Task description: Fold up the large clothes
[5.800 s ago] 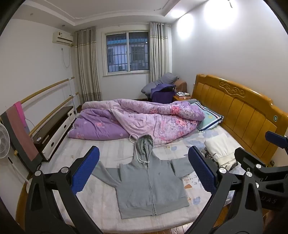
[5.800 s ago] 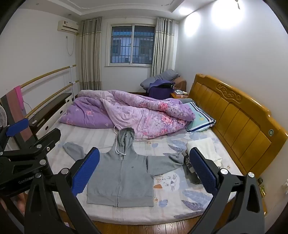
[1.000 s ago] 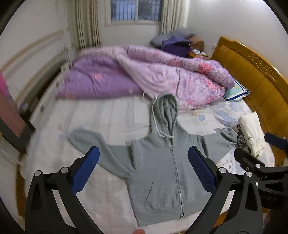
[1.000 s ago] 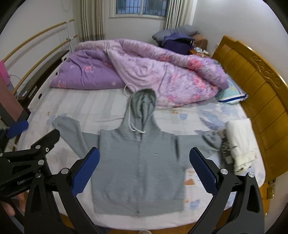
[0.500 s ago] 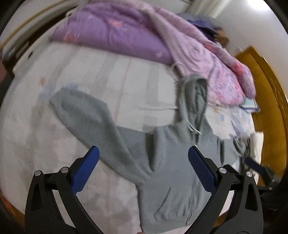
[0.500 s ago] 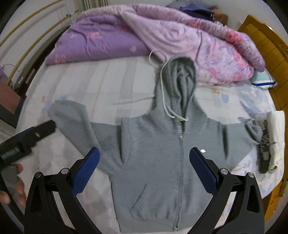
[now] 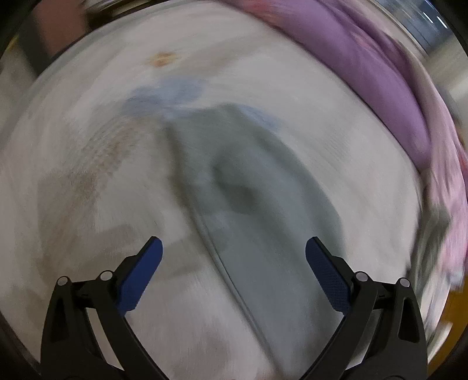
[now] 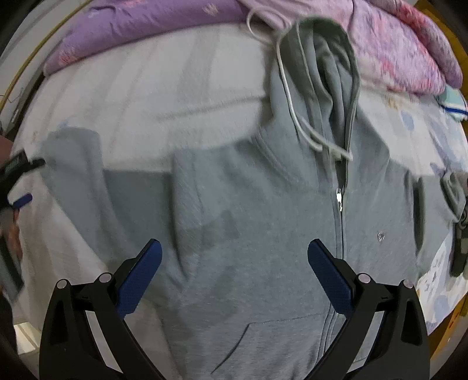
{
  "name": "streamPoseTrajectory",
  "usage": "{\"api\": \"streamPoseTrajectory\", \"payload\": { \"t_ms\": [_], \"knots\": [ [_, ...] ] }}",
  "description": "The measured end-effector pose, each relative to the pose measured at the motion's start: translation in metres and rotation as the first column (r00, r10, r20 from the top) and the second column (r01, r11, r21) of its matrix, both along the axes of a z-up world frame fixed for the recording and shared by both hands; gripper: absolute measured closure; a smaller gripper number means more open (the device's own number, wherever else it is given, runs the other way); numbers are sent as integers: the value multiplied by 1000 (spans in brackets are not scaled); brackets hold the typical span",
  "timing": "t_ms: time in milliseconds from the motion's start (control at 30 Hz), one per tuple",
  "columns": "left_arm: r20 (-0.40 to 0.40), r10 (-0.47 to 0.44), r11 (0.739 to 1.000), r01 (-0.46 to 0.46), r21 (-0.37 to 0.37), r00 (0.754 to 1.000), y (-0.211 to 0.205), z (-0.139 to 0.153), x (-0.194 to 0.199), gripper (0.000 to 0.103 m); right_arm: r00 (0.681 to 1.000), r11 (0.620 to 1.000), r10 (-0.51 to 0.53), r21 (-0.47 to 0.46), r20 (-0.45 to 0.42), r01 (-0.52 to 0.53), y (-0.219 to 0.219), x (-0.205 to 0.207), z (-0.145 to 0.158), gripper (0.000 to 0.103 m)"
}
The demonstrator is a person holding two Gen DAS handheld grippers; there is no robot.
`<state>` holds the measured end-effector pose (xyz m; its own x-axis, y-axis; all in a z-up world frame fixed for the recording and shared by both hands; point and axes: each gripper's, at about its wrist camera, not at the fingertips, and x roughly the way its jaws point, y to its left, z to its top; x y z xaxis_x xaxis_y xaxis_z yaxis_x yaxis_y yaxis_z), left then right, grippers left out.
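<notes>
A grey zip-up hoodie (image 8: 263, 222) lies face up on the bed, sleeves spread, hood (image 8: 324, 61) toward the quilt. My right gripper (image 8: 234, 266) is open and empty, low over the hoodie's left chest. My left gripper (image 7: 234, 263) is open and empty, close over the hoodie's left sleeve (image 7: 239, 187); that view is motion-blurred. The left gripper also shows at the left edge of the right wrist view (image 8: 20, 181), beside the sleeve cuff (image 8: 70, 146).
A purple quilt (image 8: 163, 17) and a pink floral quilt (image 8: 409, 38) are bunched along the far side of the bed. The white patterned sheet (image 8: 163, 96) surrounds the hoodie. A dark item (image 8: 459, 248) lies by the right sleeve end.
Both grippers have dropped closer to the bed. The left one swung out over the left sleeve; the right one closed in on the hoodie's chest. Both stayed open.
</notes>
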<state>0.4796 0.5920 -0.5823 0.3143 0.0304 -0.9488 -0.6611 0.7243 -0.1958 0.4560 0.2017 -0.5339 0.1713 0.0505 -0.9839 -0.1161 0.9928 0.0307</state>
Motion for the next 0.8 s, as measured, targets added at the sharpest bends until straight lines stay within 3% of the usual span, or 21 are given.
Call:
{"api": "streamPoseTrajectory", "payload": {
  "t_ms": [67, 133, 167, 200, 267, 300, 333, 367, 400, 533, 733, 767, 800],
  "knots": [
    [4, 26, 999, -26, 26, 1000, 16, -11, 6, 6, 1000, 1000, -13, -1, -15, 13, -6, -3, -10, 8],
    [-7, 9, 999, -9, 38, 1000, 23, -22, 18, 21, 999, 1000, -25, 4, -28, 25, -10, -6, -17, 8],
    [-28, -9, 999, 11, 42, 1000, 24, -27, 23, 35, 999, 999, -31, 11, -35, 32, -12, -7, -21, 8],
    [-57, -21, 999, 23, 34, 998, 27, -35, 29, 38, 999, 999, -34, 22, -41, 35, -13, -7, -23, 8],
    [-50, 3, 1000, -1, 23, 999, 31, -39, 31, 38, 999, 999, -33, 37, -43, 34, -14, -9, -27, 8],
    [-41, 17, 1000, -16, 18, 999, 34, -38, 32, 43, 999, 999, -32, 38, -44, 33, -13, -10, -28, 8],
    [-38, 21, 1000, -20, 23, 999, 35, -37, 32, 53, 999, 999, -32, 34, -43, 34, -12, -10, -29, 8],
    [-31, 13, 999, -12, 40, 999, 36, -35, 32, 84, 999, 999, -33, 32, -44, 34, -12, -10, -30, 8],
    [-26, -9, 998, 10, 54, 1000, 36, -31, 32, 90, 998, 999, -33, 33, -47, 34, -11, -10, -31, 8],
    [20, -54, 990, 51, 132, 998, 37, 1, 14, 92, 999, 999, -29, 26, -40, 30, -6, -10, -32, 8],
    [76, 16, 969, -34, 243, 997, 59, 67, -68, 92, 999, 995, 17, 94, -48, -13, 11, -15, -34, 9],
    [71, 16, 966, -33, 257, 997, 58, 73, -79, 92, 998, 992, 34, 127, -46, -28, 15, -16, -35, 12],
    [65, 18, 962, -35, 272, 998, 55, 78, -92, 92, 997, 987, 60, 151, -47, -52, 21, -18, -36, 28]
  ]
}}
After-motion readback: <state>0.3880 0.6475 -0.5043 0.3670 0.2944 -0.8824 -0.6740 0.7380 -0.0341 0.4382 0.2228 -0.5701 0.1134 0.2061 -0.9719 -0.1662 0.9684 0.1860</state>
